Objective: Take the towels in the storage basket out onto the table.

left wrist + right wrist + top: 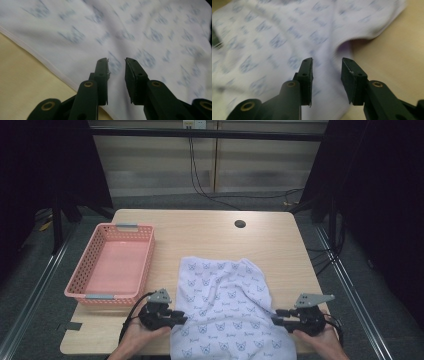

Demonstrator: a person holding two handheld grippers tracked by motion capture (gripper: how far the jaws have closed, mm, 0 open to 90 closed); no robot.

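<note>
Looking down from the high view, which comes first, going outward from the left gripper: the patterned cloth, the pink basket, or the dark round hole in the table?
1. Patterned cloth: right beside the left gripper, at its jaw tips.
2. Pink basket: just beyond it, on the table's left side.
3. Dark round hole: far across the table, near its back edge.

A white cloth [227, 310] printed all over with small blue-grey animal-face motifs lies spread on the table, in the lower middle of the high view. It is not flat: soft folds run across it, and its far edge is rounded and slightly bunched near the frame's centre. Its near end hangs over the table's front edge at the bottom of the frame. In the left gripper view the cloth [140, 32] shows a narrow hemmed border running diagonally. In the right gripper view the cloth [287, 32] has an edge that curls up off the tabletop.
</note>
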